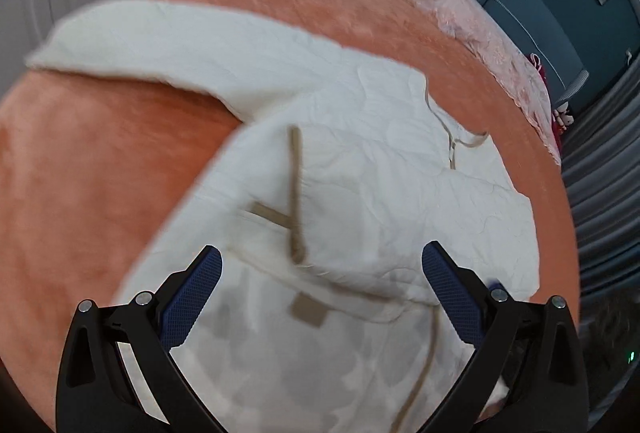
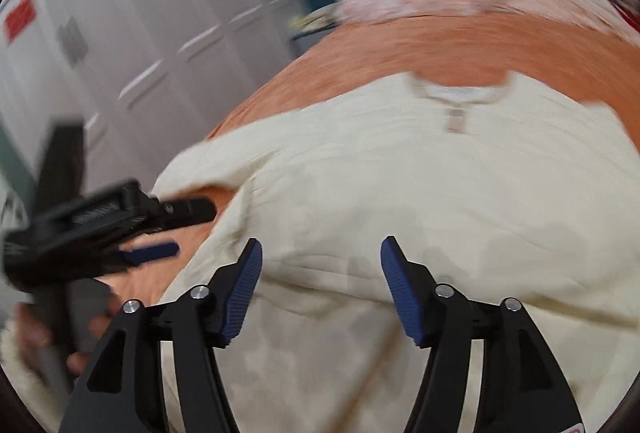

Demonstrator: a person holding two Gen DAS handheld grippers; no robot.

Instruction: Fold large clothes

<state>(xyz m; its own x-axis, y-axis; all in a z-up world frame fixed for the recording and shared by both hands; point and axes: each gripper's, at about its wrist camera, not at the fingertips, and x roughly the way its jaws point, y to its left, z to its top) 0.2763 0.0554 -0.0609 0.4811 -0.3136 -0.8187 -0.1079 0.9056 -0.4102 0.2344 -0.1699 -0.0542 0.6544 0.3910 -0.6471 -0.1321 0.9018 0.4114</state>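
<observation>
We find the large cream quilted garment with tan trim [image 1: 360, 161] lying spread on the orange plush bed cover [image 1: 80, 193], one sleeve [image 1: 132, 45] extended to the left and unfolded. We judge the step in hand to be the approach before a fold; nothing is gripped. The left gripper [image 1: 322, 273] hovers above the garment's lower part, blue pads spread wide and empty. The right gripper [image 2: 321, 269] also hangs over the cloth, fingers apart, holding nothing. The next move calls for lowering onto a hem or sleeve edge and closing on it. The left view alone shows the tan pocket trim [image 1: 294, 193] and a pale pink lace cloth [image 1: 440, 1]; the right view alone shows the left gripper from outside and grey lockers with red labels [image 2: 120, 13].
</observation>
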